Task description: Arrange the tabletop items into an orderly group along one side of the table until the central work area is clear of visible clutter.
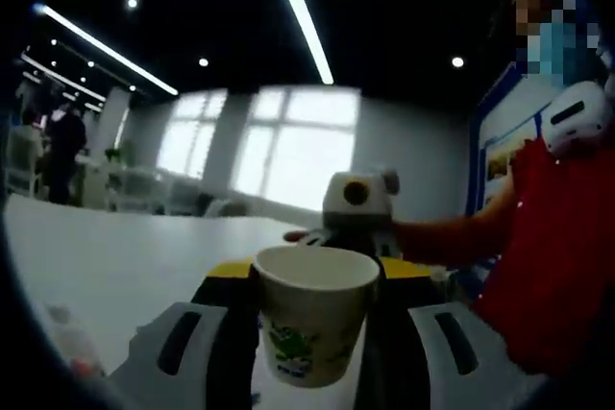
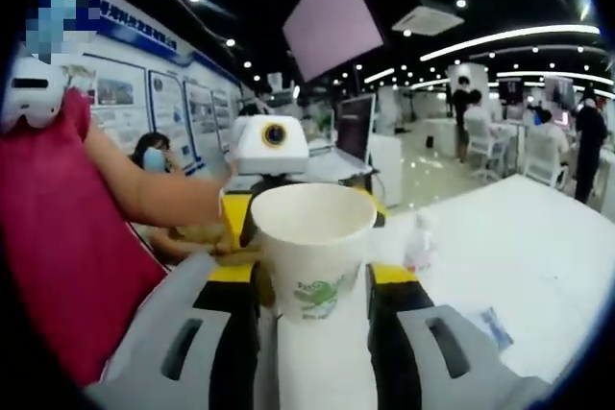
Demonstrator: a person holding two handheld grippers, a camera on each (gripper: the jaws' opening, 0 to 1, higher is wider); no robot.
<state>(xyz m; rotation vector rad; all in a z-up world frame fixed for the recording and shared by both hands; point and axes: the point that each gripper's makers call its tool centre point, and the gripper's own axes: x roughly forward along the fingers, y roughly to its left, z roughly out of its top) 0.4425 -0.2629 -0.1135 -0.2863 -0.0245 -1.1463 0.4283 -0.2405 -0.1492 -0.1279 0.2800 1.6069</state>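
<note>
Holding the left gripper (image 1: 315,338) forward, you have a white paper cup (image 1: 315,309) with a green printed figure upright between its two grey jaws. The black inner faces of the jaws press on both sides of the cup, so this gripper is clamped on it. Under it lies the white table (image 1: 115,256), and I cannot tell if the bottom of the cup touches the table. Just behind the cup your right gripper (image 1: 356,237) faces this camera, with yellow parts showing at both sides of the cup rim. At the right stands the person in a red top (image 1: 562,256), whose bare arm reaches to that gripper. Near the lower left edge a small clear thing with a red part (image 1: 72,348) lies on the table, too blurred to name.

In the right gripper view the cup (image 2: 312,252) stands in the same way between the jaws of the right gripper (image 2: 315,319), and their black faces close on its sides. The left gripper (image 2: 272,156) is just behind it. Whether both grippers grip one and the same cup, I cannot tell. To the right of the cup a small clear bottle (image 2: 420,242) stands on the table (image 2: 538,228), and a small flat packet (image 2: 492,325) lies nearer to you. The red top (image 2: 58,247) is at the left.
</note>
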